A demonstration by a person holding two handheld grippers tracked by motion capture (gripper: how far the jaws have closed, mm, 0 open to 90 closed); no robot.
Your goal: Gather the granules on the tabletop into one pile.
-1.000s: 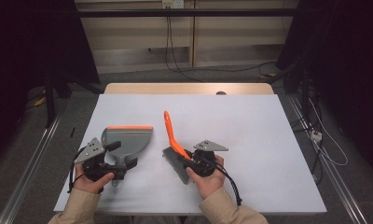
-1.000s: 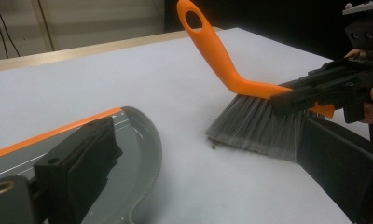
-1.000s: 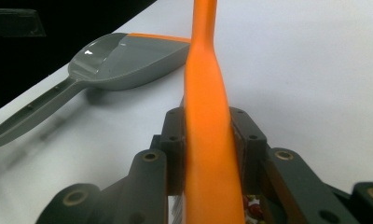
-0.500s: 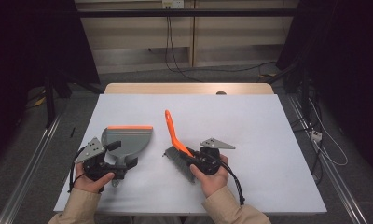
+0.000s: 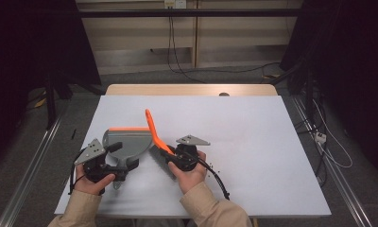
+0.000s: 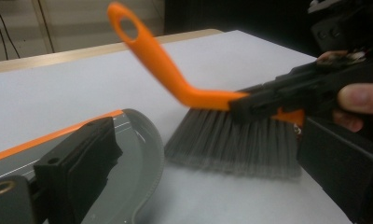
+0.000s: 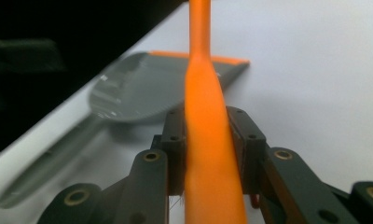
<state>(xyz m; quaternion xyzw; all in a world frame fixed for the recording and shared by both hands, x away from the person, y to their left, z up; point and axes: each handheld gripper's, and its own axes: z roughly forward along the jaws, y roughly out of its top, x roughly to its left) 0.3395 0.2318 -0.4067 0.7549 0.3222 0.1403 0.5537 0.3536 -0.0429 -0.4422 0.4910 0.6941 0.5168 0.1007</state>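
Observation:
A hand brush with a bent orange handle (image 5: 151, 125) and grey bristles (image 5: 159, 158) stands on the white table. My right gripper (image 5: 170, 152) is shut on the handle just above the bristles; its pads clamp the orange handle (image 7: 208, 140) from both sides. A grey dustpan (image 5: 130, 142) with an orange front lip lies flat just left of the brush. My left gripper (image 5: 122, 155) sits at the pan's narrow rear. Its jaws stand wide apart, one over the pan (image 6: 138, 154), the other off its edge. The bristles (image 6: 231, 144) rest on the table close beside the pan's side.
The white table top (image 5: 262, 137) stretches away to the right and far side, ending in a wooden strip (image 5: 187, 90). A black cable (image 5: 216, 179) trails from the right gripper towards the near edge. Metal rails and cables run on the floor at both sides.
The right hand has carried the brush to the left, so the bristles now stand closer to the dustpan. The left hand and the pan have stayed put.

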